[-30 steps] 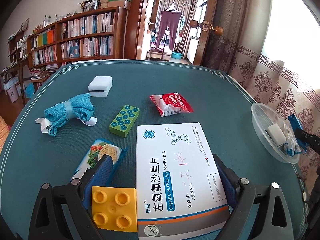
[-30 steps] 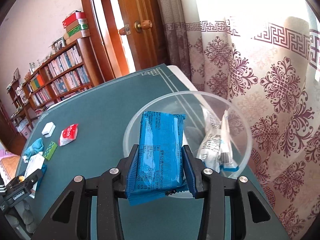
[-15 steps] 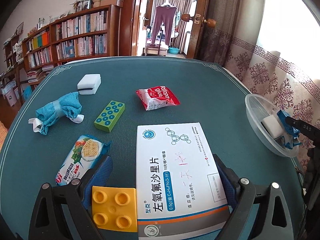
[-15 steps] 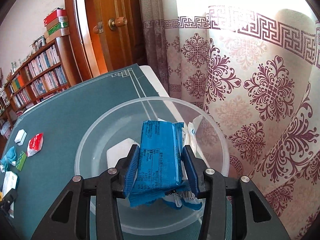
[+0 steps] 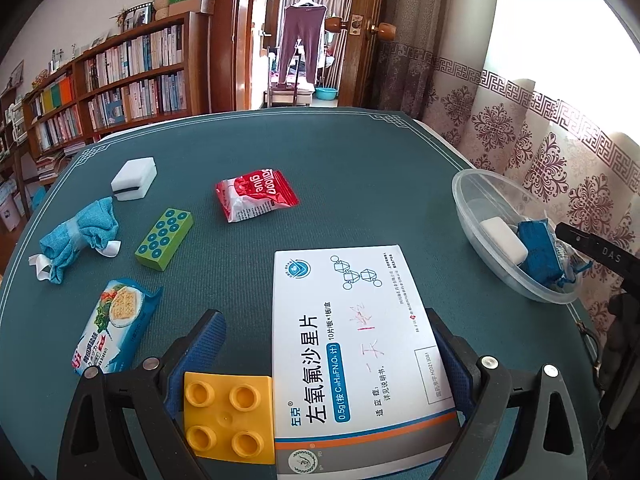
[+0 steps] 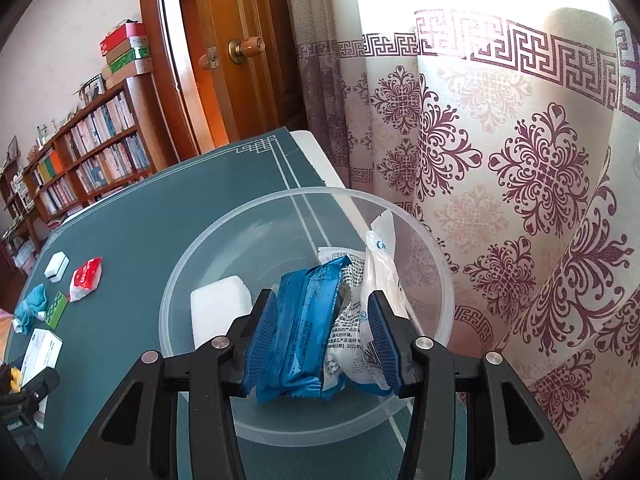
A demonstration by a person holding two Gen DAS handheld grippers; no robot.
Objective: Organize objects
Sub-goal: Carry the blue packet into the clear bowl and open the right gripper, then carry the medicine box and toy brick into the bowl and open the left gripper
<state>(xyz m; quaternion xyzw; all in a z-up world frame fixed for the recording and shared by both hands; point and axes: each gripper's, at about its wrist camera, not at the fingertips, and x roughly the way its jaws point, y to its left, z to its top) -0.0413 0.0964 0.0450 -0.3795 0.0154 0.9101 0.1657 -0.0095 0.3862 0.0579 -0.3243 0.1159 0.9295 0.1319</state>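
The clear bowl [image 6: 308, 420] sits at the desk [image 5: 360, 168] edge by the curtain [image 6: 500, 160]. Right gripper [image 6: 322, 336] fingers open around a blue packet [image 6: 304, 328]; left gripper [image 5: 328, 356] grips a white box [image 5: 360, 344], its lower end cut off.

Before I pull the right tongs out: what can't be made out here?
- Right wrist view: clear bowl floor, hidden under blue packet and white pouches.
- Left wrist view: cracker packet's near end, behind the left tongs.

L cam over table [image 5: 360, 152], R cam close on bowl [image 6: 224, 264]
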